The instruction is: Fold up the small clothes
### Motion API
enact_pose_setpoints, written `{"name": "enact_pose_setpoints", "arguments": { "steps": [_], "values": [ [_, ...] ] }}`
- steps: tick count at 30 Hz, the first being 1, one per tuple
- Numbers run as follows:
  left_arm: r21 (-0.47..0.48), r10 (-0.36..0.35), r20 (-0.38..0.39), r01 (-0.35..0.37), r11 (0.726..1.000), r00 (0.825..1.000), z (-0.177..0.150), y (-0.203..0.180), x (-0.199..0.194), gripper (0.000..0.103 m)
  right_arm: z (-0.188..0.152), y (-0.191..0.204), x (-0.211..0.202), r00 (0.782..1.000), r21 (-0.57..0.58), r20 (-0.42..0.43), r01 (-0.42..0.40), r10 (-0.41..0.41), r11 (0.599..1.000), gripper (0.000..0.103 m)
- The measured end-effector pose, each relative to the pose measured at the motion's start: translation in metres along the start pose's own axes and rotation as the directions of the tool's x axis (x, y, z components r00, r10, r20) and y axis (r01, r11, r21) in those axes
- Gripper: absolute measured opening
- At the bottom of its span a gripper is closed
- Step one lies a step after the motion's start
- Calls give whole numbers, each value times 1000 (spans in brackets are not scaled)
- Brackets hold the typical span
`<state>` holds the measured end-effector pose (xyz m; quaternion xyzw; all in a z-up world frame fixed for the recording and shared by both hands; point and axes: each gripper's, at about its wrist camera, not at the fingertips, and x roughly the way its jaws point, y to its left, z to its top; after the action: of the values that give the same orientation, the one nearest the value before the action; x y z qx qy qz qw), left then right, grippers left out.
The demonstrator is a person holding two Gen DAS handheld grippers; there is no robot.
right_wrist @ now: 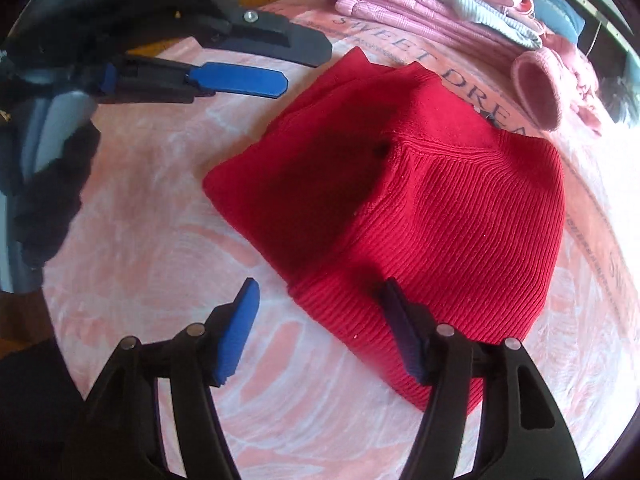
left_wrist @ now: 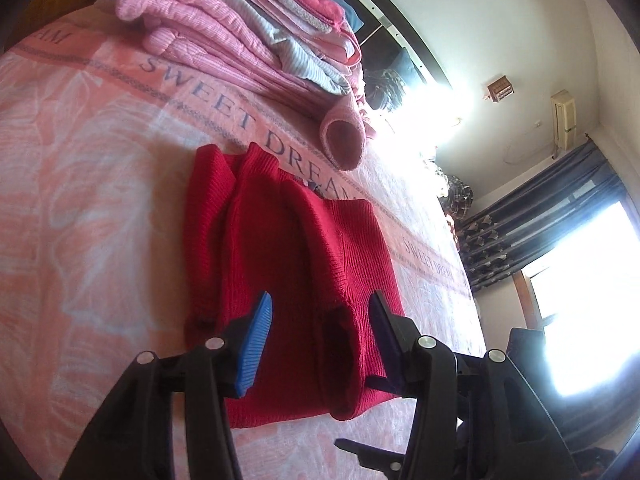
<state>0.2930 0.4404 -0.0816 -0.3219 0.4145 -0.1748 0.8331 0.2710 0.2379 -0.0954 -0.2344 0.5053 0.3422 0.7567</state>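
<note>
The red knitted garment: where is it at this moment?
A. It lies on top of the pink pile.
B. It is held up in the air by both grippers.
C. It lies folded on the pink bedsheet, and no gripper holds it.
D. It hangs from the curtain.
C: the red knitted garment lies folded on the pink bedsheet, while the left gripper and right gripper both stand open, gripping nothing.

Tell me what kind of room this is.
Most likely a bedroom: the red sweater lies on a pink bedspread printed "SWEET DREAM", beside a stack of folded pink clothes, with dark curtains at a bright window.
</note>
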Motion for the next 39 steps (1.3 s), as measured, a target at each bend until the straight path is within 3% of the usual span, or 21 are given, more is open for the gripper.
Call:
{"name": "enact_pose_setpoints", "arguments": {
  "steps": [2,6,9,13,17,22,27,34,35,39],
  "values": [
    [-5,-4,-10,4,1000,1000,-1,-1,4,51,-2,-5,8,1000,7,-9,17,-17,1000,42],
    [-25,-35,-24,34,999,999,-2,-2,10,51,-5,-28,3,995,105,20,-103,101,989,10],
    [-84,-86,-40,83,993,995,-1,1,18,52,-8,-49,-13,975,193,75,-219,208,956,9],
    [-218,-202,-74,181,959,977,-2,9,40,52,-13,-71,-35,941,258,139,-334,307,907,8],
    [-293,-226,-97,190,937,969,1,13,67,53,-19,-89,-51,911,286,204,-407,360,868,8],
    [-334,-286,-100,239,912,953,7,2,97,55,-25,-100,-62,883,288,261,-456,389,842,8],
    [-364,-313,-115,253,896,943,13,-11,127,66,-31,-104,-79,868,271,297,-477,398,836,8],
    [-390,-282,-121,215,895,952,17,-6,146,66,-38,-106,-91,856,249,316,-491,409,835,8],
    [-391,-277,-114,213,895,954,19,-5,146,65,-37,-106,-91,856,247,316,-490,409,836,8],
    [-317,-231,-109,186,930,967,30,-17,146,38,-38,-105,-93,853,251,321,-495,411,832,8]
  ]
}}
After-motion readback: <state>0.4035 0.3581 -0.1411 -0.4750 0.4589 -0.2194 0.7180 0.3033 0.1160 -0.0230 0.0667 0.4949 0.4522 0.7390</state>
